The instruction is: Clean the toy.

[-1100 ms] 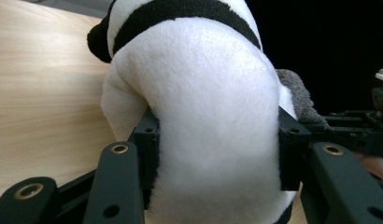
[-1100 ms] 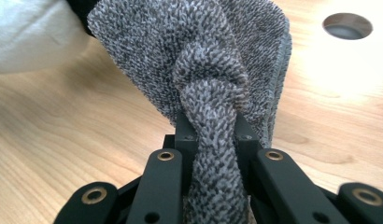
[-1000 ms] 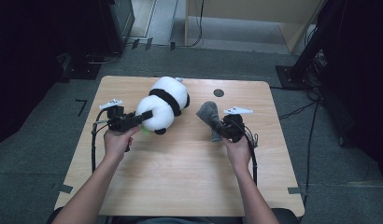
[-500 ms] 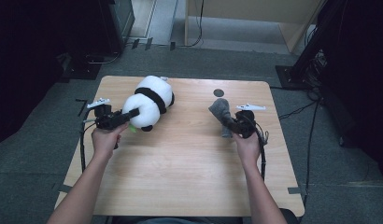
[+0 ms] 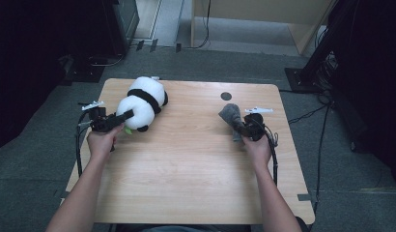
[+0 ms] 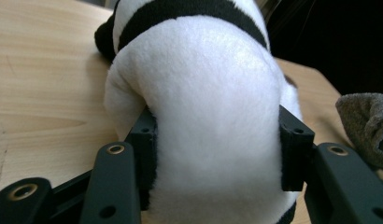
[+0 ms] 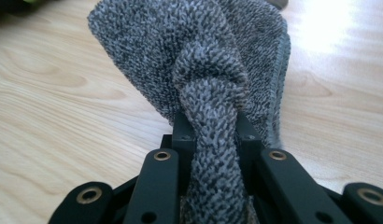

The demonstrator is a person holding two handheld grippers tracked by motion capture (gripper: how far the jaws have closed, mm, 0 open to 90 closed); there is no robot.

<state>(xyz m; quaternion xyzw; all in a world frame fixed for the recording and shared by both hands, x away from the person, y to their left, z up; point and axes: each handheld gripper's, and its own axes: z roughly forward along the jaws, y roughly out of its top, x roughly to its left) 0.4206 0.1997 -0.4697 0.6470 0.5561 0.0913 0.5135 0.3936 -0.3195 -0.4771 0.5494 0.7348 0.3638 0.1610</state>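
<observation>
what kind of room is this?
Probably a lab or recording workspace, not a home: a bare wooden table on grey carpet tiles, dark equipment racks to the sides, and cables trailing over the floor.

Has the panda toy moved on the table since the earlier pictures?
Yes. In the high view the panda toy, held in the left gripper, has shifted left, away from the dark round hole in the table, toward its left edge.

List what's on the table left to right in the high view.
left claw → panda plush → black round mark → grey knitted cloth → right claw
</observation>
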